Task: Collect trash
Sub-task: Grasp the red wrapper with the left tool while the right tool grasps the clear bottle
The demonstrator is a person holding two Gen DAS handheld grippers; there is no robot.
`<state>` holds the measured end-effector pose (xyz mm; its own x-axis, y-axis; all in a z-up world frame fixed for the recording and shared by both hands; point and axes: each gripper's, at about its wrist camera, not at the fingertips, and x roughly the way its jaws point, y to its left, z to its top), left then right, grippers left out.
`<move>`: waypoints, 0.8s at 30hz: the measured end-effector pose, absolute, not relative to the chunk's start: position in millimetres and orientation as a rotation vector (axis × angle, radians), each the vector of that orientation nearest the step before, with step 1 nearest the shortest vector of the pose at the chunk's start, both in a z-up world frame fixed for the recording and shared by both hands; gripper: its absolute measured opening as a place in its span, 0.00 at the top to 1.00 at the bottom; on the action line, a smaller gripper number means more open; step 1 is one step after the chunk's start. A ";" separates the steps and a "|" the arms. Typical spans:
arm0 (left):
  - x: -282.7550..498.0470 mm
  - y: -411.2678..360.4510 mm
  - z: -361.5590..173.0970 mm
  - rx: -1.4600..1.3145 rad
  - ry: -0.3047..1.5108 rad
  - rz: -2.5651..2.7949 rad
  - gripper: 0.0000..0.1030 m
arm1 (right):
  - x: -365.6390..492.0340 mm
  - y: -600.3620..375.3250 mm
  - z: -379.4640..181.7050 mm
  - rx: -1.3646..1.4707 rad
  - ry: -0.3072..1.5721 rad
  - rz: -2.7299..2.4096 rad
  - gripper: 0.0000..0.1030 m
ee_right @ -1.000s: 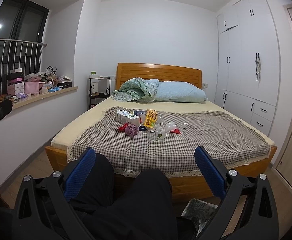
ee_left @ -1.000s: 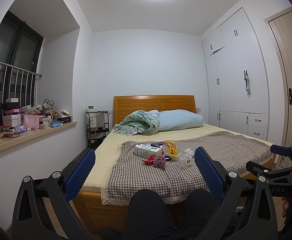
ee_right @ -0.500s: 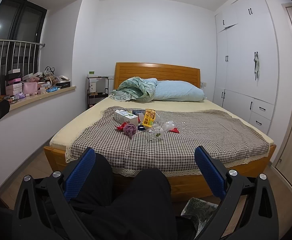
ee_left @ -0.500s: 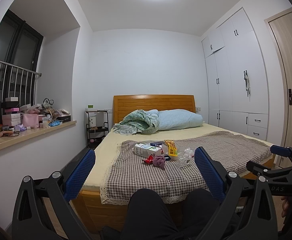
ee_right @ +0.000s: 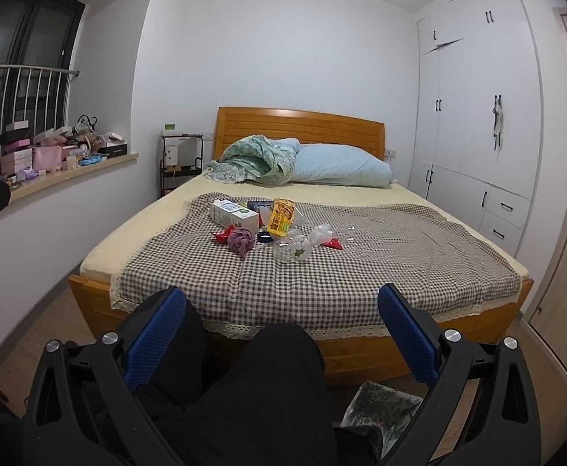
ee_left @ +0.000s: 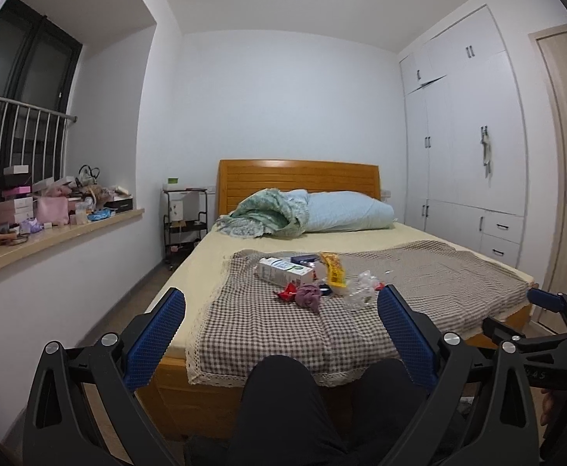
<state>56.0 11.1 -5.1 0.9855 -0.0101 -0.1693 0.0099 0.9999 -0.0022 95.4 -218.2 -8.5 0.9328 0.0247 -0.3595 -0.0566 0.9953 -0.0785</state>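
Observation:
A small pile of trash lies on the checked cloth (ee_right: pixel 361 268) in the middle of the bed: a white carton (ee_right: pixel 231 213) (ee_left: pixel 283 270), a yellow snack bag (ee_right: pixel 281 216) (ee_left: pixel 333 270), a crumpled purple wad (ee_right: pixel 240 240) (ee_left: pixel 308 297), red wrappers (ee_right: pixel 223 233) and clear crumpled plastic (ee_right: pixel 295 250) (ee_left: pixel 361 295). My left gripper (ee_left: pixel 281 330) and my right gripper (ee_right: pixel 281 330) are both open and hold nothing, well short of the pile, above a person's dark-trousered knees at the foot of the bed.
A wooden bed (ee_right: pixel 295 126) with a blue pillow (ee_right: pixel 341 165) and green blanket (ee_right: pixel 258 159) fills the room. A cluttered windowsill (ee_left: pixel 50 229) runs along the left, white wardrobes (ee_right: pixel 473 124) on the right. A patterned bag (ee_right: pixel 380 407) lies on the floor near the right knee.
Both views have shifted slightly closer to the bed and a bit lower. The trash has not moved and both grippers stay open.

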 end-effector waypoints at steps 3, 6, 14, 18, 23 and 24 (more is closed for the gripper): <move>84.0 15.8 -12.8 -0.005 0.204 0.009 0.07 | 120.0 -219.0 -12.5 -0.101 0.384 0.035 0.07; 115.9 27.3 -23.7 -0.030 0.213 0.010 0.07 | 147.8 -217.3 -18.5 -0.107 0.404 0.039 0.07; 202.4 48.8 -55.2 -0.038 0.276 0.035 0.07 | 230.0 -205.3 -42.3 -0.097 0.474 0.067 0.07; 245.7 58.2 -71.5 -0.049 0.322 0.049 0.07 | 273.9 -203.0 -59.5 -0.084 0.519 0.074 0.07; 305.7 68.4 -92.8 -0.077 0.413 0.060 0.07 | 322.8 -214.7 -77.8 -0.013 0.546 0.051 0.07; 320.2 69.6 -98.4 -0.085 0.440 0.059 0.07 | 331.7 -218.3 -81.0 0.004 0.548 0.054 0.07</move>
<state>320.2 69.6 -98.4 0.9030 0.0386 -0.4279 -0.0753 0.9948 -0.0692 331.7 -218.3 -81.0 0.8521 0.0522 -0.5208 -0.0501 0.9986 0.0182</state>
